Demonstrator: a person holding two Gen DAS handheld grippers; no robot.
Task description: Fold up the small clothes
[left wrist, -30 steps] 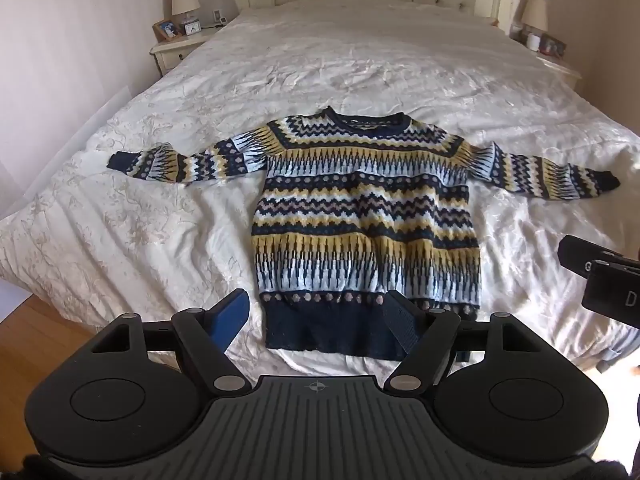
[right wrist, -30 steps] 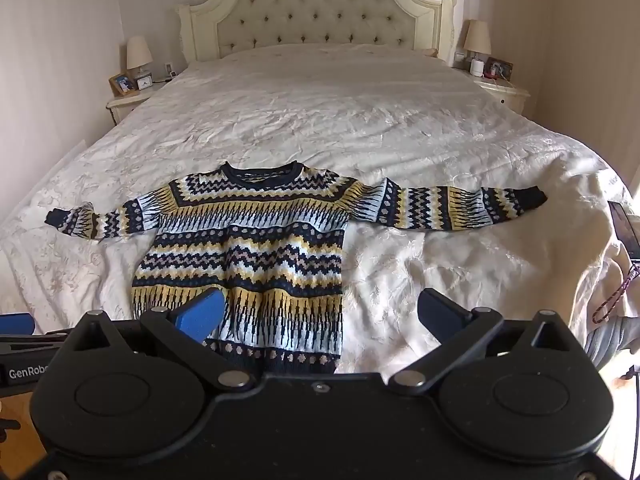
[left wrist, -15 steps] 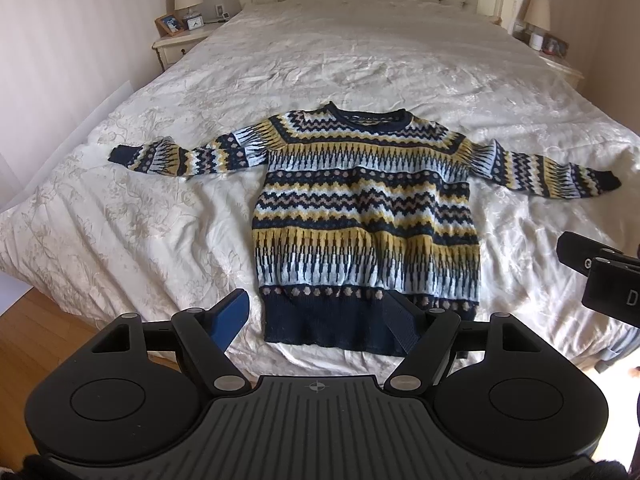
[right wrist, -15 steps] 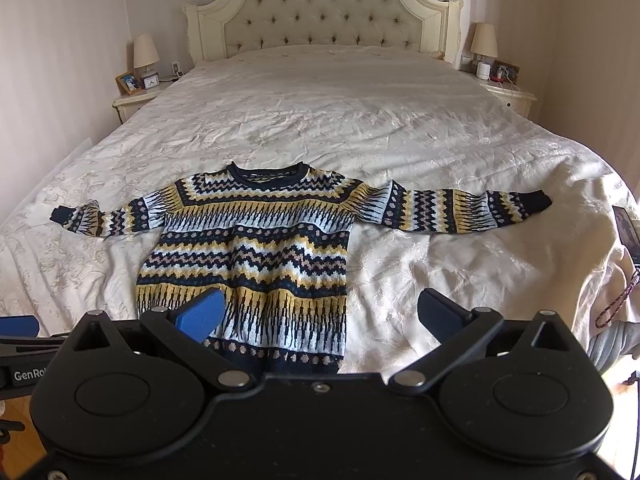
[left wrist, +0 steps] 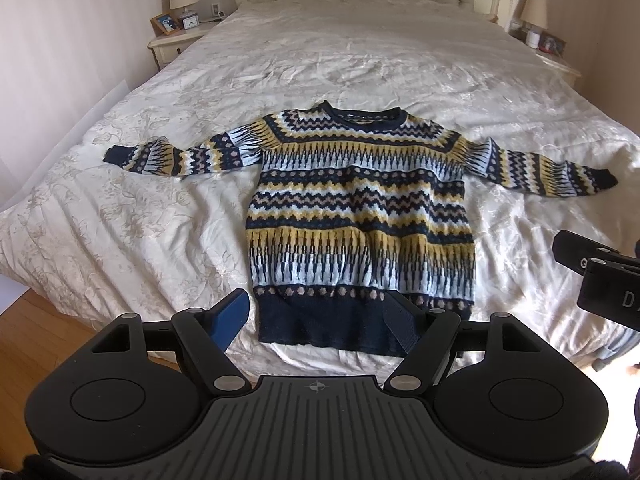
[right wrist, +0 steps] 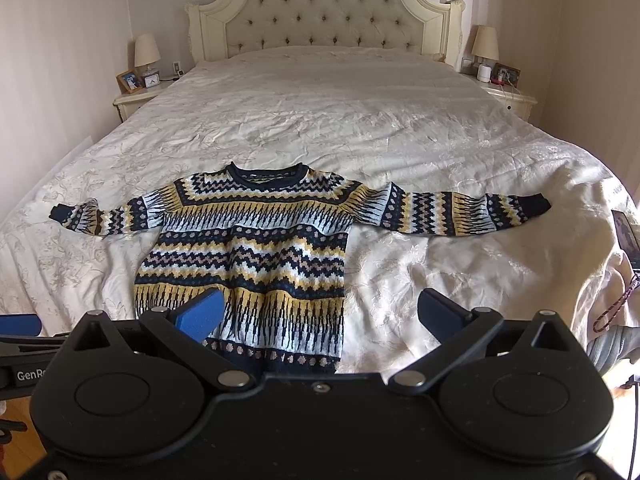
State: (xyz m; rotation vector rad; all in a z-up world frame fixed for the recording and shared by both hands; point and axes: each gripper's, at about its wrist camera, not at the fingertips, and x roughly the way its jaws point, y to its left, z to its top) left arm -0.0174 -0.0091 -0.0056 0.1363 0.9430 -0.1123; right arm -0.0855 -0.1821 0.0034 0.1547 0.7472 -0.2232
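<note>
Both tools [left wrist: 318, 320] [right wrist: 320, 312] gape, seemingly clear of sweater [left wrist: 360, 216].

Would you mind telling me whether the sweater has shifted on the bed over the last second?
No. The sweater lies where it did on the bedspread; only the cameras' viewpoints changed.

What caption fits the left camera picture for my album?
Patterned sweater spread flat on the bed, open left gripper near its hem.

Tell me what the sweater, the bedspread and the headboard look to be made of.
Sweater: thick knit, probably wool or acrylic; matte, with banded zigzag patterns and a ribbed navy hem.
Bedspread: cream woven fabric with a slight sheen, faint floral pattern and fine creases.
Headboard: button-tufted padding, velvet-like, in a carved cream frame, likely painted wood.
</note>
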